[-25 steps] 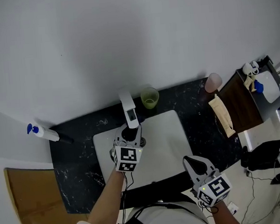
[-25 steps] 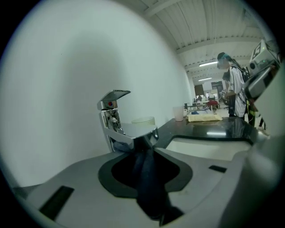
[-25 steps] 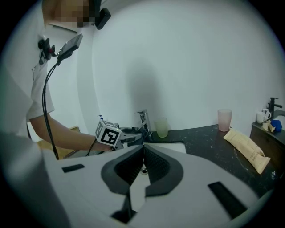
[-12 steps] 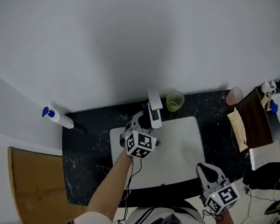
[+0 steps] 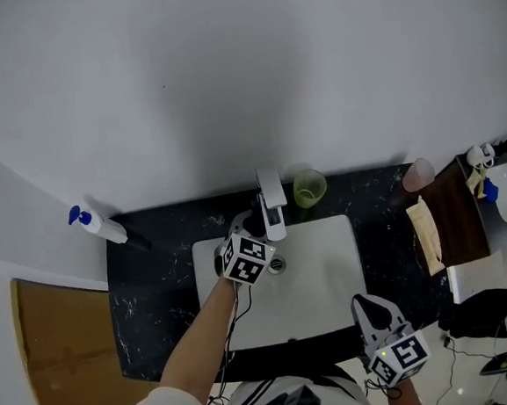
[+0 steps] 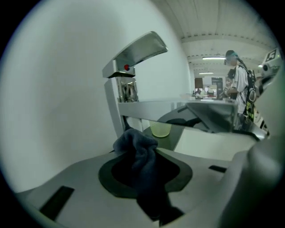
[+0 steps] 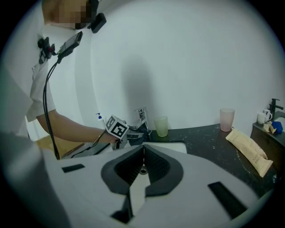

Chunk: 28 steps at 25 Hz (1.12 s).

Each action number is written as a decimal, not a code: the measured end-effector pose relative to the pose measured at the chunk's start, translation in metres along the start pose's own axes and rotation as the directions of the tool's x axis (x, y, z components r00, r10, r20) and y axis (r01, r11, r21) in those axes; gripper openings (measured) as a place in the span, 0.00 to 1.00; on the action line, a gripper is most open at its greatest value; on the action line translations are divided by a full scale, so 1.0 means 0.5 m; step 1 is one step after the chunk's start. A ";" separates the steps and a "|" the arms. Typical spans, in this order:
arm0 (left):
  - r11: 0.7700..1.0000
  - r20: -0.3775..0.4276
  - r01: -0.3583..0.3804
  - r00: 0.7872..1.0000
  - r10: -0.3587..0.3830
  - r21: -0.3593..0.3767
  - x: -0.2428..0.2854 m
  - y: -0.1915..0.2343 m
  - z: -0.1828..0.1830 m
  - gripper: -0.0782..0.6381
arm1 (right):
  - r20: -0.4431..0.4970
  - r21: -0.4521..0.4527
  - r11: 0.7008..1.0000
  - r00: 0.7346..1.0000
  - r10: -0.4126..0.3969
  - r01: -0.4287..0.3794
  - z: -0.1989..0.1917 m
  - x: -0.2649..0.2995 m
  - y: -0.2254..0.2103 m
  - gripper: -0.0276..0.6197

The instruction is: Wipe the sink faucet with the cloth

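Note:
The chrome faucet [image 5: 271, 203] stands at the back of a white sink [image 5: 326, 275]. My left gripper [image 5: 249, 235] is shut on a dark blue cloth [image 6: 133, 143], bunched between its jaws. The cloth sits close to the faucet's upright post [image 6: 112, 104], just below the lever with the red dot [image 6: 136, 52]; whether it touches the metal I cannot tell. From the right gripper view, the left gripper [image 7: 127, 136] sits at the left side of the faucet [image 7: 141, 114]. My right gripper [image 5: 368, 303] hangs over the sink's front edge, shut and empty, its pads [image 7: 147, 156] meeting.
A green cup [image 5: 309, 186] stands right of the faucet on the black counter [image 5: 151, 290]. A pink cup [image 5: 419, 174] and a beige packet [image 5: 426, 231] lie at the far right. A spray bottle [image 5: 92, 223] stands at the back left. People [image 6: 236, 89] stand in the background.
My left gripper with the cloth has moved from in front of the spout in toward the faucet's left side and sunk lower. The right gripper has stayed in place.

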<state>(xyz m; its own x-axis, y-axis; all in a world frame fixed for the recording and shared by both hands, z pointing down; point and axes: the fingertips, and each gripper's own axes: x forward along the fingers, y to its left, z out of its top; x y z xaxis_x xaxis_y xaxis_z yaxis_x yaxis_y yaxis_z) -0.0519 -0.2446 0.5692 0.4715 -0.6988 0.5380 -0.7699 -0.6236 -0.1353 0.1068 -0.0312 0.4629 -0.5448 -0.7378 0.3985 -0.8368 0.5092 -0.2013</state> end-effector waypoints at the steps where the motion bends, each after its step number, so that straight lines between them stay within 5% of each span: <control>1: 1.000 -0.006 -0.017 1.000 0.017 -0.024 -0.004 0.014 -0.006 0.24 | 0.000 -0.004 1.000 1.000 0.001 -0.001 0.005 0.002 0.001 0.05; 6: 0.986 -0.008 -0.106 0.994 0.106 -0.132 -0.011 0.111 -0.021 0.24 | -0.005 0.000 1.000 1.000 0.002 -0.002 -0.008 0.005 -0.007 0.05; 10: 0.995 -0.015 -0.080 0.997 0.079 -0.062 0.022 0.130 -0.004 0.25 | -0.012 0.006 1.000 1.000 -0.001 0.001 -0.012 0.002 -0.005 0.05; 12: 0.995 -0.005 -0.054 0.999 0.054 -0.083 0.027 0.132 0.004 0.24 | -0.012 0.007 1.000 1.000 -0.007 0.007 -0.009 0.000 -0.008 0.05; 18: 0.952 0.166 0.102 0.985 -0.055 -0.288 -0.021 0.129 0.065 0.24 | -0.011 0.009 1.000 1.000 -0.015 0.016 -0.006 -0.001 -0.018 0.05; 28: 0.930 0.373 0.185 0.926 -0.057 -0.318 -0.115 0.136 0.196 0.24 | 0.021 0.014 1.000 1.000 0.022 -0.023 0.005 0.021 -0.001 0.05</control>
<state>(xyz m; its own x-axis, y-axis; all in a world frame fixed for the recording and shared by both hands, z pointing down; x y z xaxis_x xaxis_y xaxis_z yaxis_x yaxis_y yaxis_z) -0.0892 -0.2810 0.4476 0.6406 -0.7424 0.1960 -0.7655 -0.5975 0.2387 0.1014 -0.0405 0.4650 -0.5645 -0.7353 0.3751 -0.8248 0.5195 -0.2231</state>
